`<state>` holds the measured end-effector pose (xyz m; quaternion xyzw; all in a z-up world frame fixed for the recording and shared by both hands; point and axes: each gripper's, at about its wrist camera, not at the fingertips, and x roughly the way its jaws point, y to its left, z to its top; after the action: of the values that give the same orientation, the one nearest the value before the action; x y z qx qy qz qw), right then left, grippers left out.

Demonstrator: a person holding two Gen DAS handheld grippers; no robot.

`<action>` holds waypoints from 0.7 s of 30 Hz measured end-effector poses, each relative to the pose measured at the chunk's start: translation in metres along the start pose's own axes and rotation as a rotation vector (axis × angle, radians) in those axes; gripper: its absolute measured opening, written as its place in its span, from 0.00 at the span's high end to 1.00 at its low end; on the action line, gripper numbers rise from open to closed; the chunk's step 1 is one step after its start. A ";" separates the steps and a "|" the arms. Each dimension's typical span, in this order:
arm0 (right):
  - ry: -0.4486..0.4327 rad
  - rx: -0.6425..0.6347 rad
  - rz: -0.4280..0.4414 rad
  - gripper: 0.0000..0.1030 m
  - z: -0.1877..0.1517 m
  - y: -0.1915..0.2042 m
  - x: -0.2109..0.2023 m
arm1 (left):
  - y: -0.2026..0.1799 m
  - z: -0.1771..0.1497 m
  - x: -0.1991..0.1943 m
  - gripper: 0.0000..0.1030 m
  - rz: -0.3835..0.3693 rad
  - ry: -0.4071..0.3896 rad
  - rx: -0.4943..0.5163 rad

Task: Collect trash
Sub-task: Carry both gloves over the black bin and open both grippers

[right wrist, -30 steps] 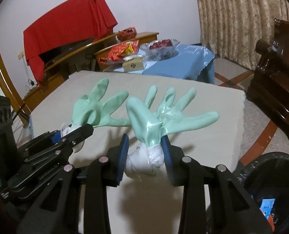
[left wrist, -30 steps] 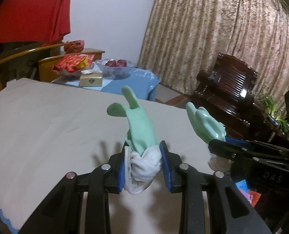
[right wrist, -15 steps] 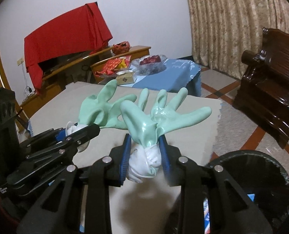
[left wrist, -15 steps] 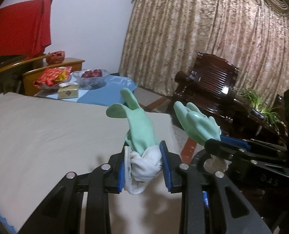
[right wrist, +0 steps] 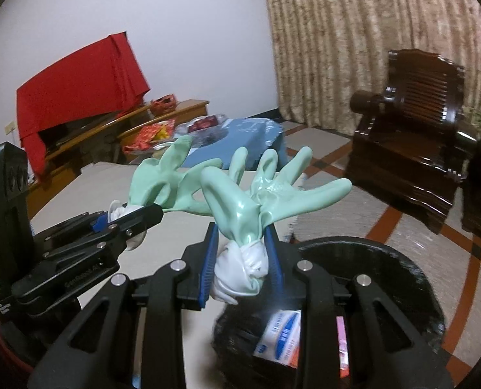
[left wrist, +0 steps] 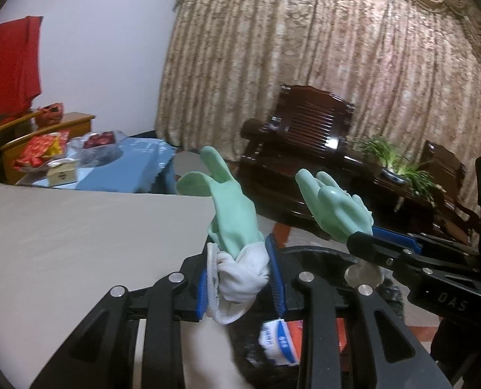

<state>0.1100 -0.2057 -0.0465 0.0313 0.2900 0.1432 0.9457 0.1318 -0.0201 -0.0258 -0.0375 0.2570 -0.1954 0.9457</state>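
Blue pads on the left gripper are clamped on the bunched white cuff of a green rubber glove, whose fingers stick up and forward; the right gripper is clenched the same way on the cuff of a second glove, its fingers splayed wide. Both grippers hang side by side at the near rim of the black bin, which sits on the floor just beyond the edge of the beige table. Inside the bin lie a white and blue packet and something pink. The risk, as I judge it, lies in the drop. The left glove looks to be over the bin's rim rather than its middle, so a release there could let it slide onto the table or the floor. The stiff splayed fingers of the right glove reach past the bin toward the table and could catch the rim and tip the glove out. Each cuff is also wadded tight between the pads and may cling to one pad when the jaws part.
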 end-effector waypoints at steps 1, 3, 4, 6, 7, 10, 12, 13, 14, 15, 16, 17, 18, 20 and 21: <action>-0.002 0.005 -0.008 0.73 -0.002 -0.005 -0.003 | -0.005 0.000 0.001 0.70 -0.009 0.001 0.005; -0.005 0.018 -0.031 0.73 -0.005 -0.017 -0.011 | -0.018 -0.001 0.006 0.70 -0.031 0.007 0.017; -0.005 0.024 -0.041 0.73 -0.008 -0.020 -0.013 | -0.023 -0.002 0.008 0.70 -0.041 0.010 0.021; -0.004 0.038 -0.061 0.73 -0.012 -0.032 -0.018 | -0.034 -0.002 0.013 0.70 -0.060 0.016 0.031; -0.003 0.045 -0.067 0.73 -0.014 -0.036 -0.019 | -0.037 -0.002 0.015 0.70 -0.067 0.019 0.035; 0.000 0.071 -0.084 0.73 -0.019 -0.050 -0.022 | -0.050 -0.005 0.023 0.70 -0.092 0.034 0.050; 0.002 0.082 -0.093 0.73 -0.021 -0.056 -0.024 | -0.056 -0.007 0.027 0.70 -0.103 0.040 0.059; 0.002 0.086 -0.099 0.73 -0.023 -0.060 -0.025 | -0.061 -0.008 0.029 0.70 -0.111 0.046 0.065; 0.002 0.090 -0.103 0.73 -0.023 -0.062 -0.025 | -0.063 -0.008 0.032 0.70 -0.117 0.050 0.069; 0.002 0.094 -0.108 0.73 -0.025 -0.065 -0.026 | -0.067 -0.009 0.035 0.70 -0.124 0.056 0.075; 0.002 0.097 -0.111 0.73 -0.026 -0.066 -0.026 | -0.068 -0.009 0.036 0.70 -0.128 0.059 0.078; 0.003 0.100 -0.113 0.73 -0.027 -0.069 -0.026 | -0.071 -0.010 0.038 0.70 -0.132 0.062 0.083; 0.002 0.104 -0.117 0.73 -0.029 -0.072 -0.027 | -0.074 -0.011 0.039 0.70 -0.136 0.065 0.087; 0.002 0.107 -0.123 0.73 -0.028 -0.075 -0.027 | -0.080 -0.014 0.045 0.70 -0.149 0.076 0.095; 0.003 0.110 -0.128 0.73 -0.030 -0.077 -0.027 | -0.082 -0.014 0.047 0.70 -0.152 0.080 0.097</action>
<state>0.0915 -0.2885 -0.0674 0.0642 0.3004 0.0664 0.9493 0.1332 -0.1132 -0.0464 -0.0032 0.2813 -0.2801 0.9178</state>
